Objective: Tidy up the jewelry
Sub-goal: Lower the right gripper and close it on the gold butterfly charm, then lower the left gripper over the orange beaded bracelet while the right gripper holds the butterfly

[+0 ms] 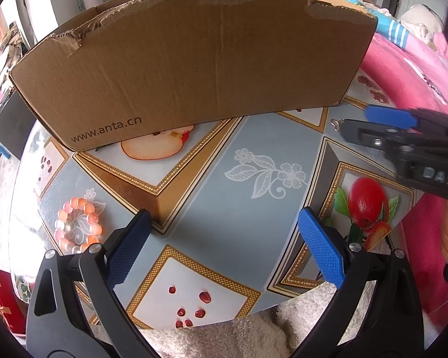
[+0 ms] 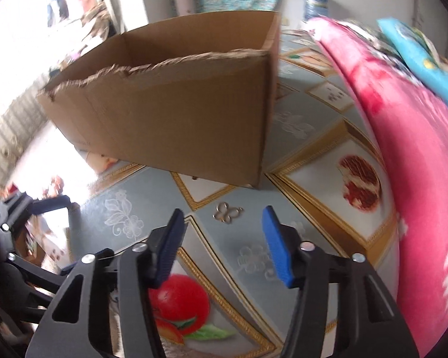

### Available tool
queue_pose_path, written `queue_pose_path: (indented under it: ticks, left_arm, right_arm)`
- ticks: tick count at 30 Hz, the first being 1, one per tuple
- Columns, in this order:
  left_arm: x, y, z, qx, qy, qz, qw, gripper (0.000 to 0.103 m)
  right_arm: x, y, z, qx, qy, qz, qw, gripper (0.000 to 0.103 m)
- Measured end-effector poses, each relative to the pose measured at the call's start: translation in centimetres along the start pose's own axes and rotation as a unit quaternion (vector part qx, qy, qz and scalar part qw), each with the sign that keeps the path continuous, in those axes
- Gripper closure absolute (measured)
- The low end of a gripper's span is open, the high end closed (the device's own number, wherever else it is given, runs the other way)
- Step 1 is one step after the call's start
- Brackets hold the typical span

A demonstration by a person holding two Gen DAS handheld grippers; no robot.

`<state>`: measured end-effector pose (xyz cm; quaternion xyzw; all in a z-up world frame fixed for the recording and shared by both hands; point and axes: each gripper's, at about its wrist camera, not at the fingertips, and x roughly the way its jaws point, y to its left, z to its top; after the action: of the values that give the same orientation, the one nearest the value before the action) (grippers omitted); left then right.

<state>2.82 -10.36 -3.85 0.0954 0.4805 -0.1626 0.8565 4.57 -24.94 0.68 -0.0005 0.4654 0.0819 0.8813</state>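
Bright daylight glares from the left; right wrist view blurred, fisheye edges warped.

The cardboard box [image 1: 194, 68] blocks the table's [image 1: 224, 197] far side. A pink blanket [image 2: 418, 179] crowds its right edge; the middle lies open.

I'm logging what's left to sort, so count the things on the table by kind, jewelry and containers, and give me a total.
Bead bracelets: 1, the pink and orange bracelet
Metal butterfly charms: 1, the silver charm ahead of the right claw
Cardboard boxes: 1, the open box
Total: 3
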Motion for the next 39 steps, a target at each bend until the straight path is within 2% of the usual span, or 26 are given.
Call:
queue_pose_path:
  ticks: [6,15,19,22,28,29,30,39]
  left_arm:
    - [-0.4,-0.1,-0.6,0.002,-0.007,-0.001,1.0,0.008]
    - [-1.0,0.1,-1.3,0.005,-0.009,-0.003,0.9999,0.008]
    - [-1.0,0.0,-1.2,0.004,-0.009,-0.003,0.9999,0.008]
    - [-0.8,0.2,-1.0,0.004,-0.009,-0.003,0.9999,0.008]
    - [-1.0,0.3,-1.1,0.005,-0.011,-0.003,0.9999,0.008]
    - [-0.9,0.1,-0.9,0.005,-0.012,-0.003,0.9999,0.008]
    - [-0.8,0.2,-0.8,0.006,-0.012,-0.004,0.9999,0.008]
    - [-0.7,0.3,-1.0,0.015,-0.023,-0.011,0.9996,0.008]
  right_arm:
    - [1.2,0.1,0.3,-0.042,0.005,-0.003,0.999,0.064]
    - [1.6,0.1,0.5,-0.082,0.014,0.026,0.996,0.072]
    - [1.5,0.0,0.4,-0.088,0.019,0.036,0.995,0.072]
    - [1.4,-0.2,0.4,-0.092,0.023,0.042,0.995,0.083]
    - [1.4,-0.5,0.3,-0.086,0.018,0.042,0.995,0.083]
    - [1.4,-0.5,0.3,-0.084,0.017,0.043,0.995,0.086]
    - [1.4,-0.6,0.3,-0.079,0.018,0.051,0.995,0.099]
    - [0.9,-1.3,0.2,-0.065,0.019,0.049,0.997,0.099]
